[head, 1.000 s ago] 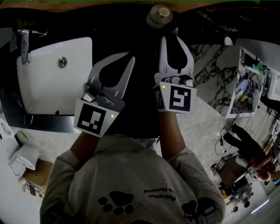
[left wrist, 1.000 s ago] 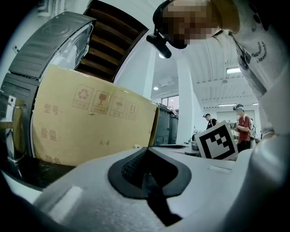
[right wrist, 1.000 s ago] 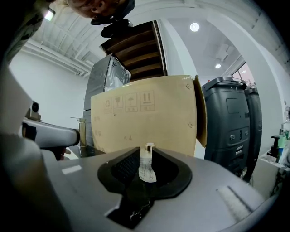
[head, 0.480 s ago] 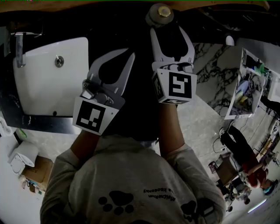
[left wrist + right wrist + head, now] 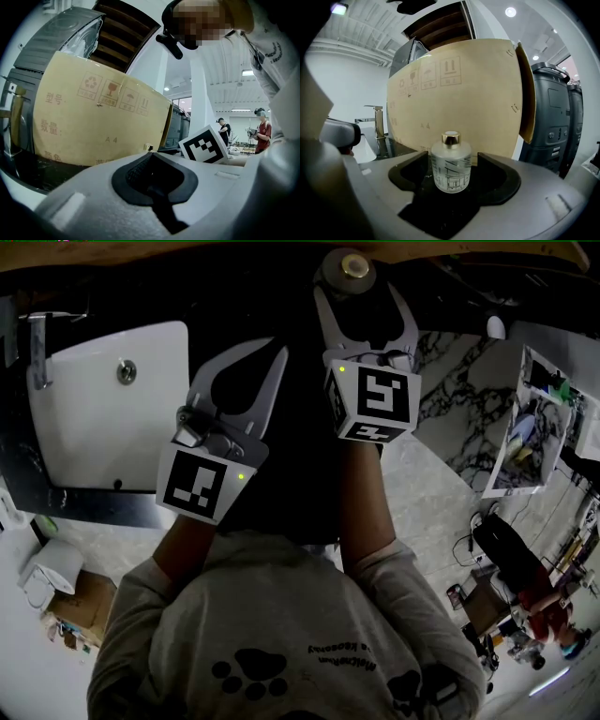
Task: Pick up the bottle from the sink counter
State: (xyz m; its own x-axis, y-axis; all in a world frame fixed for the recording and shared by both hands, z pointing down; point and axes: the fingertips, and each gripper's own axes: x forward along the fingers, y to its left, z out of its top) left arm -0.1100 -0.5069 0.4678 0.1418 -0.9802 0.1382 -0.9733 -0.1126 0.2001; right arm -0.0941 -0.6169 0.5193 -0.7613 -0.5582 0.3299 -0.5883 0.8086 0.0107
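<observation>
The bottle [image 5: 450,163], frosted glass with a gold cap, stands upright at the far edge of the dark sink counter [image 5: 234,306], right of the basin [image 5: 103,399] and in front of a cardboard box [image 5: 454,89]; a second ago the right gripper [image 5: 361,294] was nearly closed and short of it, now it has moved forward and its jaws are opening, one on each side of the bottle with a gap on both sides, gripping nothing; the left gripper [image 5: 278,352] has barely shifted, clenched on nothing, near the basin's right edge; one bottle, one basin, one tap [image 5: 37,352], one box, two grippers; the counter is glossy black, the floor [image 5: 450,418] marbled, the room a white hall with ceiling lights [image 5: 510,11]
</observation>
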